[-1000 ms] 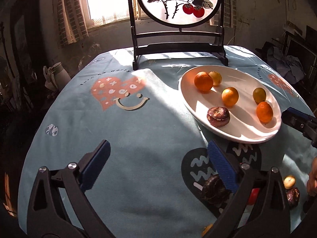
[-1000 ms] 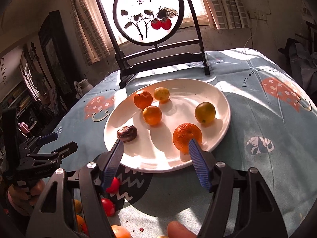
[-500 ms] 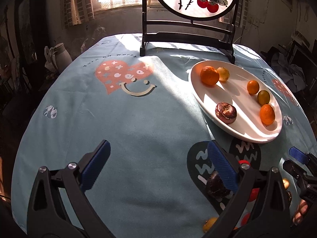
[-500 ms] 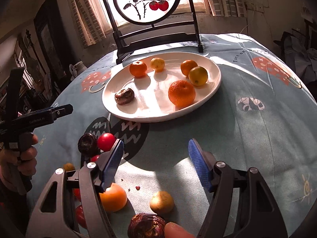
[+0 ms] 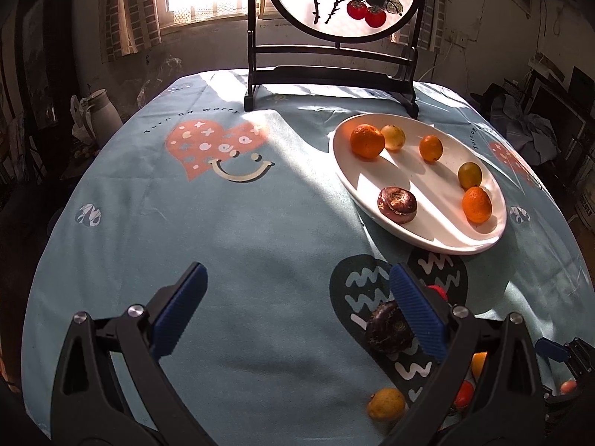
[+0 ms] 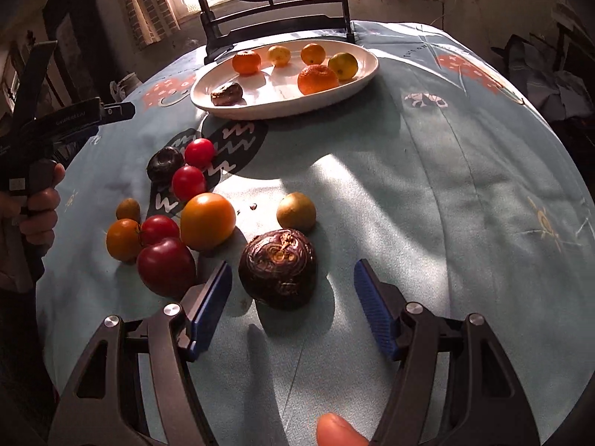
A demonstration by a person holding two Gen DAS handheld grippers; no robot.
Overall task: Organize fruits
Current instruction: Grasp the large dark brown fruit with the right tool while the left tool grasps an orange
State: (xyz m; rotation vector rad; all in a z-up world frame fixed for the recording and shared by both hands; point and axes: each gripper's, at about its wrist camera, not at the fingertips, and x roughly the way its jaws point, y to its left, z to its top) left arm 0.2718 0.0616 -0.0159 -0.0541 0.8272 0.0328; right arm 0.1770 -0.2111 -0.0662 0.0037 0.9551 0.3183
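Note:
A white oval plate (image 5: pixel 442 238) (image 6: pixel 357 74) holds several oranges, yellow citrus and one dark brown fruit (image 5: pixel 397 205). Loose fruit lies on the cloth nearer me: a large dark brown fruit (image 6: pixel 278 274), a yellow-green fruit (image 6: pixel 296 212), an orange tomato (image 6: pixel 208 221), red tomatoes (image 6: pixel 166 267) and another dark fruit (image 6: pixel 164 162) (image 5: pixel 386 329). My right gripper (image 6: pixel 293 304) is open, its jaws on either side of the large dark fruit and just short of it. My left gripper (image 5: pixel 297 312) is open and empty over bare cloth.
A black-framed round painted screen (image 5: pixel 334 70) stands at the table's far edge behind the plate. A white jug (image 5: pixel 100 111) sits off the table at left. The left gripper also shows in the right wrist view (image 6: pixel 74 119) at the left edge.
My right gripper has drawn back from the plate toward the near table edge and now faces the loose fruit. My left gripper has also pulled back a little.

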